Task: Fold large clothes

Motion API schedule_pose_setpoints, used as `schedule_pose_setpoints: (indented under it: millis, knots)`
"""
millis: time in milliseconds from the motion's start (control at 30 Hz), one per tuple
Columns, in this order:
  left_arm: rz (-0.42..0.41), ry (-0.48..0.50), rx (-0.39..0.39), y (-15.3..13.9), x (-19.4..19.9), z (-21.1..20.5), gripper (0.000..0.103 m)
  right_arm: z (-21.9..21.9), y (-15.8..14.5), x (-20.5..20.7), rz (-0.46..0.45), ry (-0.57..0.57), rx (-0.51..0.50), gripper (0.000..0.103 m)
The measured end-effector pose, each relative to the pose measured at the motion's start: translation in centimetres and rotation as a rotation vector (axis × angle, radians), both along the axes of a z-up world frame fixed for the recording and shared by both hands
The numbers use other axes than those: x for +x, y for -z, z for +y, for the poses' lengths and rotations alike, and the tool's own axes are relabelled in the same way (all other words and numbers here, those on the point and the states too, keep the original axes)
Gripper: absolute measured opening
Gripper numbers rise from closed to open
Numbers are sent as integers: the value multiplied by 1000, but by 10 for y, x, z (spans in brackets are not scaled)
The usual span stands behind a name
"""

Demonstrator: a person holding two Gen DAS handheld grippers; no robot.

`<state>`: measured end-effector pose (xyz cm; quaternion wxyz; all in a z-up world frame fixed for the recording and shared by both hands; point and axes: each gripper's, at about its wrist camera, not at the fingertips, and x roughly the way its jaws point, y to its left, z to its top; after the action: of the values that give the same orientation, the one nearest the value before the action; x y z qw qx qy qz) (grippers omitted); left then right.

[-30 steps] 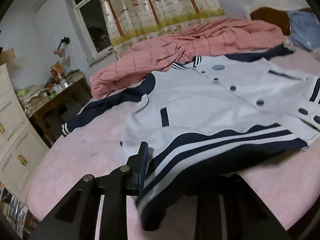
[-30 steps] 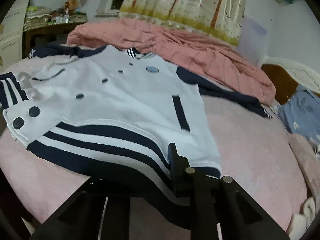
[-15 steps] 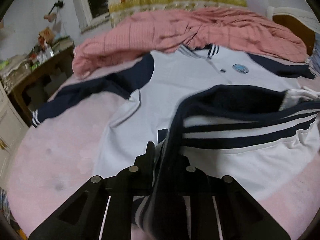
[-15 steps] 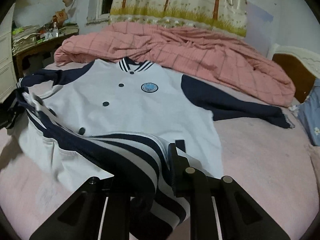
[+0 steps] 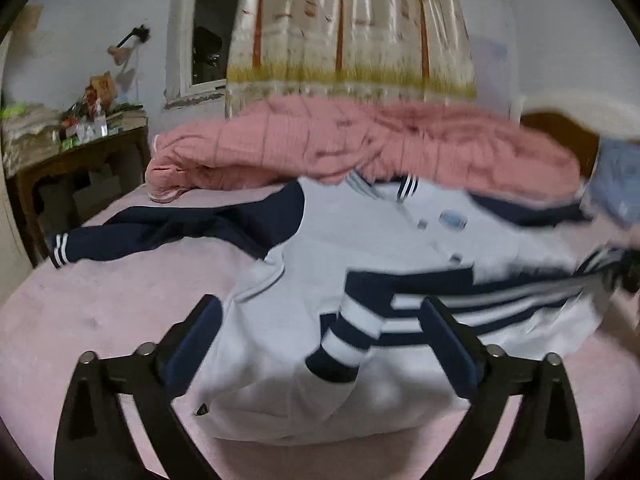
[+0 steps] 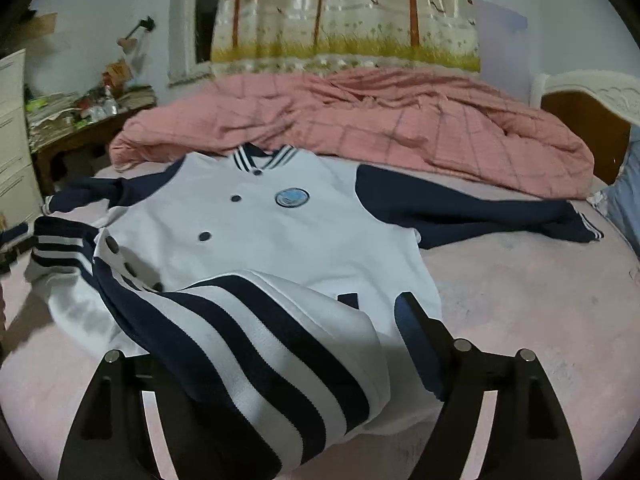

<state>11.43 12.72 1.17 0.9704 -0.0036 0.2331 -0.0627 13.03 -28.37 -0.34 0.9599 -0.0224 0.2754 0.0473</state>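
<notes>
A white varsity jacket (image 5: 360,240) with navy sleeves lies face up on the pink bed (image 5: 80,320), and its navy-and-white striped hem (image 5: 400,312) is folded up over the body. My left gripper (image 5: 320,336) has its jaws opening wide. A bunched corner of the hem lies loose between the pads and neither presses on it. In the right wrist view the same jacket (image 6: 280,220) shows its snaps and round badge. The jaws of my right gripper (image 6: 276,360) are opening too. The striped hem (image 6: 260,352) drapes over its left finger, and the right pad stands free.
A crumpled pink checked quilt (image 6: 360,120) lies along the far side of the bed. A cluttered wooden desk (image 5: 72,152) and white drawers (image 6: 12,140) stand to the left. A headboard (image 6: 580,120) and a blue pillow (image 6: 628,192) are at the right. Bare pink sheet (image 6: 520,300) lies right of the jacket.
Both grippers, shut on the hem corners, carried the hem up over the jacket body toward the collar. Both have since opened and let the hem go.
</notes>
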Motion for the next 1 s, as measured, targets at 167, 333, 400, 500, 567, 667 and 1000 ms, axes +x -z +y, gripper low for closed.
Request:
schedule_pose_setpoints:
  millis: [167,333,400,500,567,667,1000]
  knots:
    - [152,-35,-19,16,24,11,103,0,10,18,163,34,-31,87]
    - [326,-96,19,53,52,14,101,-14,13,38,228,79,72,87]
    - [354,-128,-10,61,58,20,95,-10,16,35,256,27,41,87]
    - [346,-176,-79,63,60,33,72,-5,16,21,219,-23,6,87]
    - [348,-176,-117,65,62,39,41,-3,18,11,218,-59,-26,88]
    - [326,-131,-156,64,61,39,8,7,20,0,226,-100,-132,88]
    - [263,-209,-80,57,69,38,8,-7,-15,-40,70,-129,-35,88]
